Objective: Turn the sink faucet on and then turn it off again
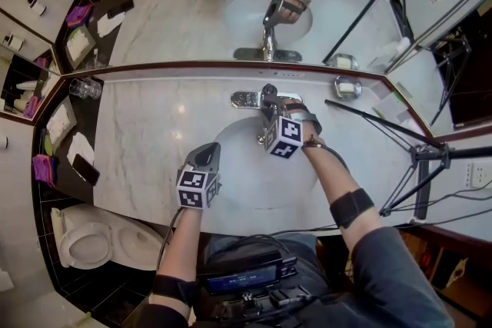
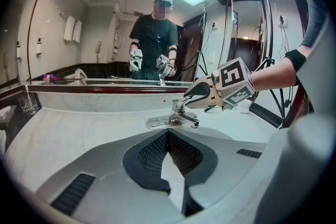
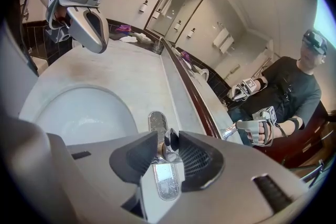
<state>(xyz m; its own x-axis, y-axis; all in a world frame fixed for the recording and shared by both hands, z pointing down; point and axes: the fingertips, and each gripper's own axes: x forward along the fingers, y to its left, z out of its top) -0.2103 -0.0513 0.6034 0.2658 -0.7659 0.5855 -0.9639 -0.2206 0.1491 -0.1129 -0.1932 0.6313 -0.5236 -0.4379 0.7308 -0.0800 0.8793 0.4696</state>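
Note:
The chrome faucet (image 1: 247, 98) stands at the back of the white sink basin (image 1: 234, 157), against the mirror. Its handle (image 3: 169, 141) sits between the jaws of my right gripper (image 3: 168, 153), and both pads touch it. From the left gripper view, the right gripper (image 2: 197, 93) reaches onto the faucet (image 2: 176, 117) from the right. No water shows in the basin (image 3: 79, 113). My left gripper (image 1: 206, 157) hovers over the counter's front edge, left of the basin. It is shut and holds nothing, as its own view shows (image 2: 169, 150).
The marble counter (image 1: 146, 142) runs along a wide mirror (image 1: 192, 11). A glass tumbler (image 1: 84, 88) stands at the back left, a small silver dish (image 1: 347, 87) at the back right. A black tripod (image 1: 419, 159) stands right of the counter, a toilet (image 1: 84, 243) lower left.

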